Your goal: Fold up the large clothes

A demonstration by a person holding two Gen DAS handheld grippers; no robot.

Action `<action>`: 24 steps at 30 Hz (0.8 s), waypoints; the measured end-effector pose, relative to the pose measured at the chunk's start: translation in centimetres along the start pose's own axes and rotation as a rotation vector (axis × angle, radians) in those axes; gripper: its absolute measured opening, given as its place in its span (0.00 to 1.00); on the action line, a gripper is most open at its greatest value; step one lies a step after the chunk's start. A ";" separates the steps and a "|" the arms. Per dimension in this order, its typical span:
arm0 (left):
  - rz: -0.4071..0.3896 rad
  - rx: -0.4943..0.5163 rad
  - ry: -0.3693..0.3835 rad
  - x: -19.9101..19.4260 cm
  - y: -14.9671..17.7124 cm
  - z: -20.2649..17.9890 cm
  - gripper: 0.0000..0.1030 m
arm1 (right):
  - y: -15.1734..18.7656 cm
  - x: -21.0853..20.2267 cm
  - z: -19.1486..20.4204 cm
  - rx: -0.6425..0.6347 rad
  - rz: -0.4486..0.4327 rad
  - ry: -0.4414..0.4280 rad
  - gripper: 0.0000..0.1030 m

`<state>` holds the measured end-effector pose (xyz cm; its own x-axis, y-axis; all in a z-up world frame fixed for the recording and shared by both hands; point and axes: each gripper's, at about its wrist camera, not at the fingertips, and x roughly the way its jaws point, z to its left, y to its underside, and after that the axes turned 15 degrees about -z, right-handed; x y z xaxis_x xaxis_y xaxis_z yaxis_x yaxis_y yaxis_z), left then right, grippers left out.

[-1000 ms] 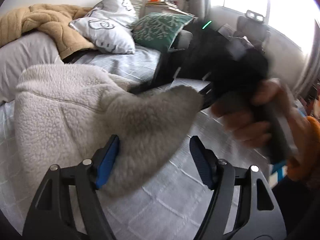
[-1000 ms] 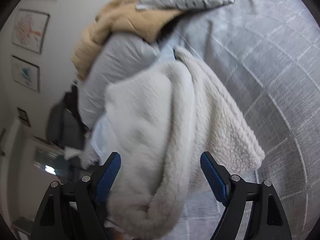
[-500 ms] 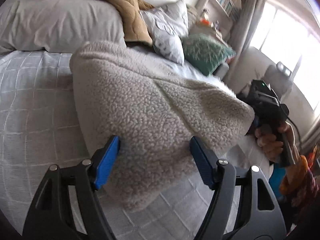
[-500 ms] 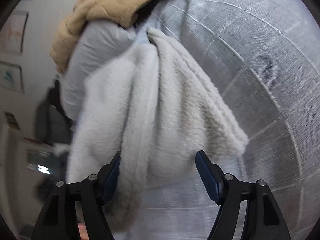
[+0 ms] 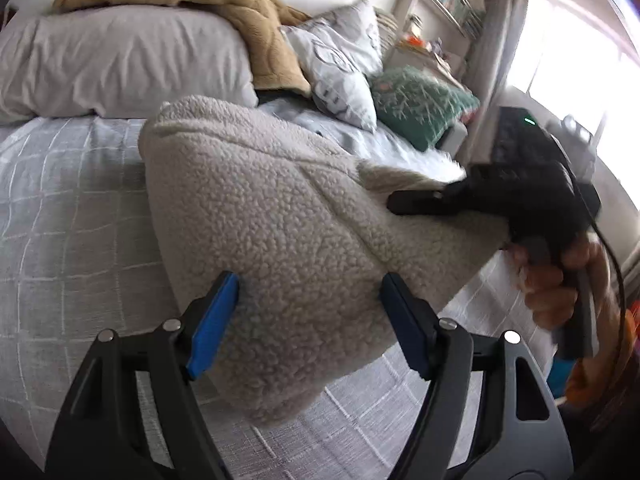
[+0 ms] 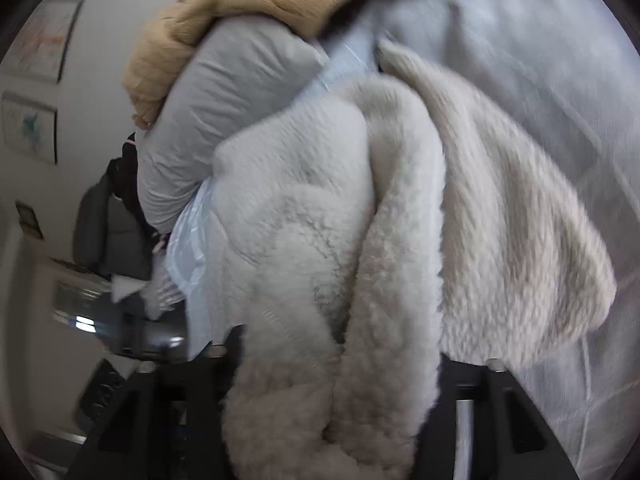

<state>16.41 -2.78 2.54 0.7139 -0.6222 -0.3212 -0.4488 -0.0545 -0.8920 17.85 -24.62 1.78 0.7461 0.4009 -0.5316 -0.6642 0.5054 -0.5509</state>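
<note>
On the grey checked bedspread (image 5: 72, 216), near the bed's middle, a cream fleece garment (image 5: 288, 240) is seen bunched and partly lifted. Its near edge is flanked by the blue pads of the left gripper (image 5: 308, 320), which are held wide apart. At the right, the right gripper (image 5: 416, 200) is pressed into the fleece; whether it is clamped cannot be told. Pillows (image 5: 120, 60) are piled far behind.

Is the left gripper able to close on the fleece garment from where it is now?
Probably yes: the left gripper stands open with the fleece garment bulging between its blue pads, and nothing blocks it.
</note>
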 end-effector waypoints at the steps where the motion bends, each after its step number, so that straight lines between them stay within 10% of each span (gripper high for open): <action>1: -0.032 -0.018 -0.010 -0.6 -0.6 0.2 0.72 | -0.1 -0.7 0.9 -0.041 -0.031 -0.013 0.34; 6: -0.136 0.024 -0.021 -1.4 -3.7 -0.7 0.72 | -2.5 -6.4 5.0 -0.198 -0.215 -0.121 0.31; 11: -0.094 0.014 0.011 2.4 -4.6 -2.8 0.72 | -5.2 -9.4 -0.1 -0.072 -0.285 -0.130 0.31; 18: -0.008 0.121 -0.033 7.4 -0.2 -6.5 0.81 | -3.1 -4.4 -10.8 0.014 -0.115 0.148 0.34; 24: 0.027 0.117 -0.102 6.7 -1.5 -6.2 0.90 | -2.7 -4.1 -12.5 0.072 -0.103 0.172 0.77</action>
<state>18.50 -11.73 3.66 0.7562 -0.5392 -0.3707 -0.4072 0.0558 -0.9116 16.05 -37.21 -2.61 0.7863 0.2114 -0.5806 -0.5755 0.5926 -0.5636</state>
